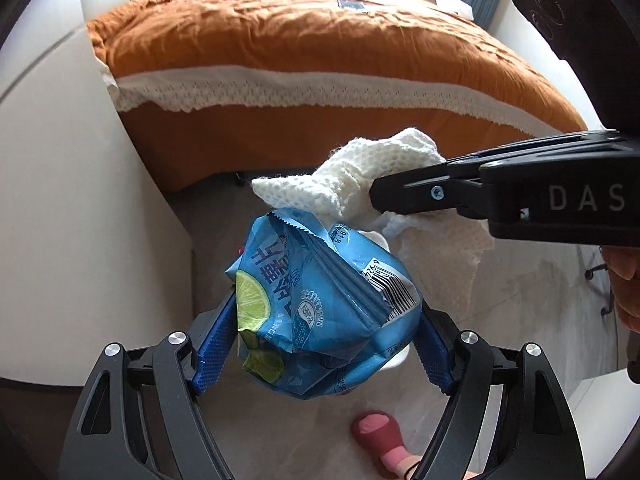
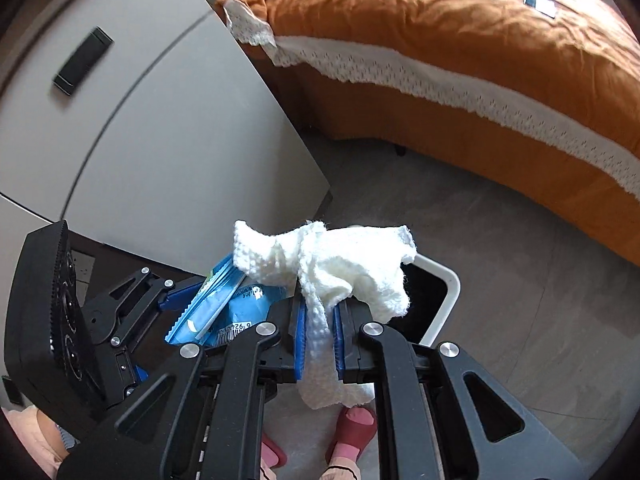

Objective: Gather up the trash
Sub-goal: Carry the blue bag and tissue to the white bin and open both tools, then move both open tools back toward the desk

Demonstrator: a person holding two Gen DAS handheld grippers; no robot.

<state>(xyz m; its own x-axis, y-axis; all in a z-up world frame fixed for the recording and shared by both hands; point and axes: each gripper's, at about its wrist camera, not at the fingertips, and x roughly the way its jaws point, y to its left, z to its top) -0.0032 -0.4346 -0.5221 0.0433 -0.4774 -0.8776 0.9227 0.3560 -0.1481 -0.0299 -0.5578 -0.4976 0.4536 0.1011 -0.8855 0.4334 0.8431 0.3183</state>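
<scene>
My left gripper (image 1: pixel 320 320) is shut on a crumpled blue snack wrapper (image 1: pixel 316 304) with a lime picture and a barcode, held above the floor. My right gripper (image 2: pixel 320 340) is shut on a white paper towel (image 2: pixel 340 264), which hangs between its blue pads. In the left wrist view the right gripper (image 1: pixel 376 196) comes in from the right, holding the towel (image 1: pixel 360 172) just above the wrapper. In the right wrist view the wrapper (image 2: pixel 224 308) and the left gripper (image 2: pixel 188 300) sit to the left. A white-rimmed bin (image 2: pixel 444 292) with a dark inside lies right under the towel.
A bed with an orange cover (image 1: pixel 320 60) and white lace trim fills the back. A pale cabinet (image 2: pixel 160 128) stands at the left with a black object (image 2: pixel 82 60) on it. The person's pink slippers (image 2: pixel 352 432) stand on the grey floor below the grippers.
</scene>
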